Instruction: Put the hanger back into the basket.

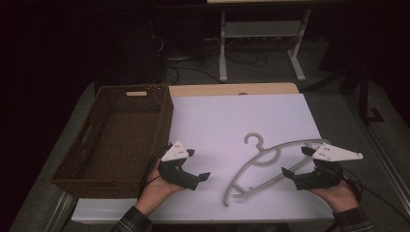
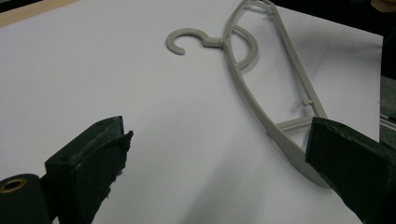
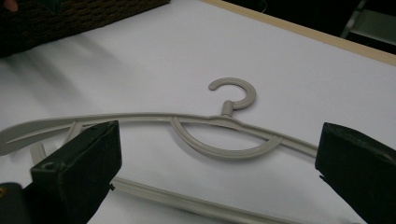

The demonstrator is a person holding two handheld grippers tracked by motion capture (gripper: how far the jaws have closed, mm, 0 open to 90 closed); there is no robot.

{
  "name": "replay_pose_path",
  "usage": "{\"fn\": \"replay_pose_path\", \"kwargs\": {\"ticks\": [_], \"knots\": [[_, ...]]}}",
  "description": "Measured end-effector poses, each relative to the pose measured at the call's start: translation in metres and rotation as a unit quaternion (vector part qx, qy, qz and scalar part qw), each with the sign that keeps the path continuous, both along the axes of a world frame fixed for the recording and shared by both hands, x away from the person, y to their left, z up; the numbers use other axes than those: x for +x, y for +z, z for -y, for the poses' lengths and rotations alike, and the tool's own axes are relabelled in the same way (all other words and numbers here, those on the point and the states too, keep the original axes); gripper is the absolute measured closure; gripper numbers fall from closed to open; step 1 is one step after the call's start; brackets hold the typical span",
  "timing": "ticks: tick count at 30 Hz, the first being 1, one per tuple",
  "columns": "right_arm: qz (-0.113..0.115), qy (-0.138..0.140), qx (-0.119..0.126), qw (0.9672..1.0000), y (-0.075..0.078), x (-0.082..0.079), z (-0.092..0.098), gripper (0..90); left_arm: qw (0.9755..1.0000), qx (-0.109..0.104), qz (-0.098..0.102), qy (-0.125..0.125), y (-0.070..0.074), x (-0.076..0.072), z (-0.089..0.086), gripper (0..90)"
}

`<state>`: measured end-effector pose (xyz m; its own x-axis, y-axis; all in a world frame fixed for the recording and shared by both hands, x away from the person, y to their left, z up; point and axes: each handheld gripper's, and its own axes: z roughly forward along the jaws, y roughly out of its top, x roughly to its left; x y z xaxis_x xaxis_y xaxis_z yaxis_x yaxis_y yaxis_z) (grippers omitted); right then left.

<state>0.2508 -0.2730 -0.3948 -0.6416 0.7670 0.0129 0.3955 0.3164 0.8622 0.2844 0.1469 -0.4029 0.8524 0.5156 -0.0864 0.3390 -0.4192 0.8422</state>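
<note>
A grey plastic clothes hanger (image 1: 263, 164) lies flat on the white table top, hook pointing to the far side. My left gripper (image 1: 197, 165) is held open just left of it, near the basket, with nothing between its fingers. In the left gripper view the hanger (image 2: 261, 88) stretches ahead and to the right. My right gripper (image 1: 296, 161) stands open at the hanger's right arm, its jaws either side of the bar. The right gripper view has the hanger (image 3: 219, 128) lying between the wide-apart jaws, hook (image 3: 236, 93) beyond them.
A brown wicker basket (image 1: 118, 137) sits at the left of the table with nothing visible in it. The white sheet (image 1: 232, 121) covers a wooden table top (image 1: 232, 89). Beyond the table are a metal stand (image 1: 261, 41) and cables on a dark floor.
</note>
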Motion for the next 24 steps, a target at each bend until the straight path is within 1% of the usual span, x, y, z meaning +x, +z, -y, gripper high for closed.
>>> {"fn": "replay_pose_path", "kwargs": {"ticks": [10, 16, 20, 22, 24], "knots": [[-0.008, 0.003, -0.002, 1.0000, -0.0009, 0.0027, -0.0003, 0.0, 1.0000, 0.001, -0.005, 0.002, -0.0001, 0.0012, 0.0000, 5.3], [-0.017, 0.011, 0.000, 0.9998, -0.0008, 0.0048, -0.0011, 5.2, 1.0000, 0.004, -0.004, 0.005, -0.0001, 0.0015, 0.0007, 5.3], [-0.028, 0.021, -0.004, 0.9994, -0.0020, 0.0063, -0.0024, 11.9, 0.9999, 0.002, -0.007, 0.008, 0.0002, 0.0023, 0.0020, 5.3], [-0.031, 0.023, -0.005, 0.9992, -0.0030, 0.0058, -0.0031, 12.7, 1.0000, 0.004, -0.007, 0.006, 0.0000, 0.0023, 0.0035, 5.9], [-0.032, 0.022, -0.006, 0.9992, -0.0036, 0.0059, -0.0027, 12.8, 0.9999, 0.005, -0.011, 0.002, -0.0010, 0.0027, 0.0062, 6.3]]}}
